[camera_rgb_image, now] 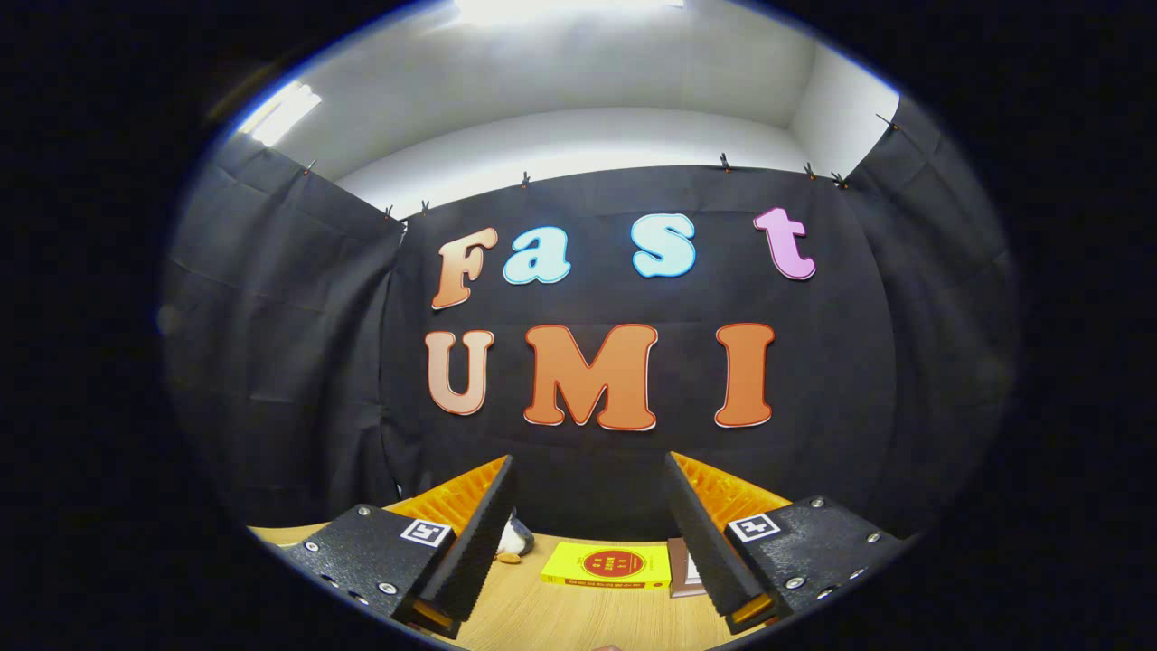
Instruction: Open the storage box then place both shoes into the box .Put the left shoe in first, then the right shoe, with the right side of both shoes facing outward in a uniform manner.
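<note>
My gripper (pixel 592 493) stands open, its two fingers spread wide with nothing between them, held above a wooden table (pixel 560 619) and facing the booth's back wall. Just past the left finger (pixel 479 533) a small white and grey object (pixel 517 538) peeks out, possibly part of a shoe; too little of it shows to tell.
A yellow box with a red round mark (pixel 607 566) lies flat on the table beyond the fingers. A brown flat item (pixel 682 571) lies against its right side, partly behind the right finger. Black cloth walls close the booth at back and sides.
</note>
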`<control>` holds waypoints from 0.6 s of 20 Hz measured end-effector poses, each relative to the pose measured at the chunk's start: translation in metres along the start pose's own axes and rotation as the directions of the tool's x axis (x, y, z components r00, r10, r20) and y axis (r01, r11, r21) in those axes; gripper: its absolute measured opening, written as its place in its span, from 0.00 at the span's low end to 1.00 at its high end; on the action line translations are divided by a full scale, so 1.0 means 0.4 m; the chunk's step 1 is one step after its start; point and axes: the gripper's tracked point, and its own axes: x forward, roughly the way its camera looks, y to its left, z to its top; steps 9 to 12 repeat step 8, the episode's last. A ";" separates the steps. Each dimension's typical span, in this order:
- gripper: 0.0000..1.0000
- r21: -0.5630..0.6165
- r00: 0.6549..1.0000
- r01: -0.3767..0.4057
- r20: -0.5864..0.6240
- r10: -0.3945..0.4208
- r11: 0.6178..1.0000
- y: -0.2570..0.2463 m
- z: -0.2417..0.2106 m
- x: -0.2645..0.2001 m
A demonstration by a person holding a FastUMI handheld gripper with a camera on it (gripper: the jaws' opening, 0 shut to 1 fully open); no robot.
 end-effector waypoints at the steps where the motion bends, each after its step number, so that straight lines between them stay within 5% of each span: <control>1: 0.96 0.000 1.000 -0.005 0.008 0.005 1.000 0.004 0.006 -0.001; 12: 0.96 0.020 0.999 -0.028 0.025 0.028 0.999 0.024 0.017 0.001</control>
